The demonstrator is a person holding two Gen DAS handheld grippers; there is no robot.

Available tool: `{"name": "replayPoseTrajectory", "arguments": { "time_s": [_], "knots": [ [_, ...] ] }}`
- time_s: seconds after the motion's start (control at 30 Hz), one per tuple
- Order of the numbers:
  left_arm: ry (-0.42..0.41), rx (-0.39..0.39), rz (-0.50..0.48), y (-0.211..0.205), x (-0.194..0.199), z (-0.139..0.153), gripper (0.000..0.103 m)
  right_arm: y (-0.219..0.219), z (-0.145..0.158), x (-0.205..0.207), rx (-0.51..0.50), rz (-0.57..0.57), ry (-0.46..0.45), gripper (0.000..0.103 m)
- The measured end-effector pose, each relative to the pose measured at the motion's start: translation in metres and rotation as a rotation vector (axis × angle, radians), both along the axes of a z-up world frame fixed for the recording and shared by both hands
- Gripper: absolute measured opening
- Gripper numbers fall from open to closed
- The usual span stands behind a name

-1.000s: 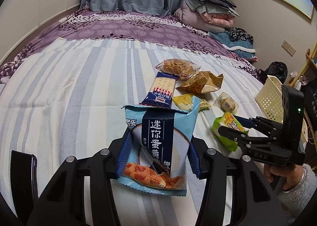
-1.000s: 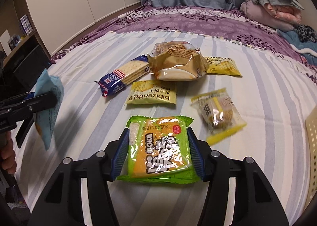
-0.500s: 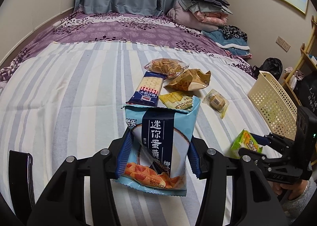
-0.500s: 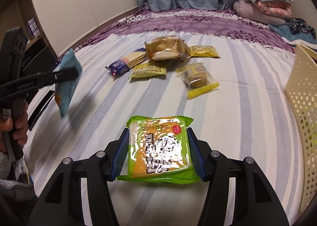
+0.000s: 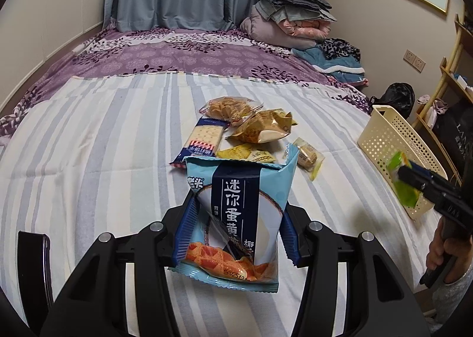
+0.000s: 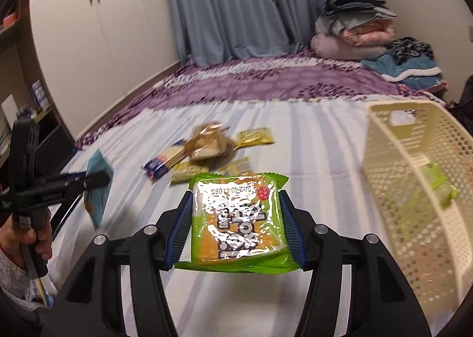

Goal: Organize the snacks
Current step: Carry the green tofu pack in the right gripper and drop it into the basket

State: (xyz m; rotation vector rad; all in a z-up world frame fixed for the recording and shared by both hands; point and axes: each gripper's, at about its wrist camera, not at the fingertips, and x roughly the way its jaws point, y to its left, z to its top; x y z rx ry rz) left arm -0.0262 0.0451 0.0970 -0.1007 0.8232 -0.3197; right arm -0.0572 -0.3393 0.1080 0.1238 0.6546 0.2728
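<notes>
**Snack packets in both grips, basket at my right**

Fingers of my left gripper (image 5: 236, 227) are pressed against the sides of a light blue snack packet (image 5: 239, 212), which stands upright between the blue pads, its dark label strip facing me and its orange-printed bottom edge hanging below them. My right gripper (image 6: 235, 227) is clamped on a green snack packet (image 6: 238, 218), held flat with its shiny printed face up and the pads tight on its two long sides.

Taking the cream perforated basket (image 6: 414, 189) as the landmark: the green packet I hold is up in the air just left of its near wall, not over the rim. Seen through the mesh, another green packet (image 6: 437, 183) lies inside the basket. From the left wrist camera, my right gripper and its green packet show in front of the basket's side wall.

Farther left of the basket, well apart from it on the striped bedsheet (image 5: 88, 159), lies the remaining pile: a blue cracker pack (image 5: 204, 139), a clear bag of fried snacks (image 5: 230, 108), a brown-gold pouch (image 5: 260, 130), a yellow packet (image 5: 248, 153) and a small wrapped cake (image 5: 307, 156), the one nearest the basket. My light blue packet is held above the sheet on the near side of that pile, farthest from the basket.
</notes>
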Motion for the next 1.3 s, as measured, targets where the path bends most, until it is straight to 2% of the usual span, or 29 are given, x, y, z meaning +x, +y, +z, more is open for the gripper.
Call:
{"name": "replayPoseTrajectory", "arguments": {
  "time_s": [0.27, 0.57, 0.83, 0.93, 1.3],
  "knots": [
    [-0.032, 0.012, -0.055, -0.035, -0.004, 0.020, 0.052, -0.081, 0.024, -0.022, 0.018, -0.228, -0.085, 0.057],
    [-0.073, 0.049, -0.132, -0.085, -0.002, 0.043, 0.052, -0.163, 0.019, -0.040, -0.028, -0.480, -0.100, 0.057],
    [-0.096, 0.059, -0.228, -0.137, -0.002, 0.054, 0.052, -0.200, 0.001, -0.045, -0.003, -0.571, -0.084, 0.059],
    [-0.100, 0.060, -0.259, -0.154, -0.002, 0.056, 0.052, -0.210, -0.002, -0.054, 0.019, -0.608, -0.101, 0.071],
    [-0.103, 0.031, -0.370, -0.215, 0.005, 0.070, 0.052, -0.231, 0.003, -0.076, 0.049, -0.663, -0.153, 0.071]
  ]
}}
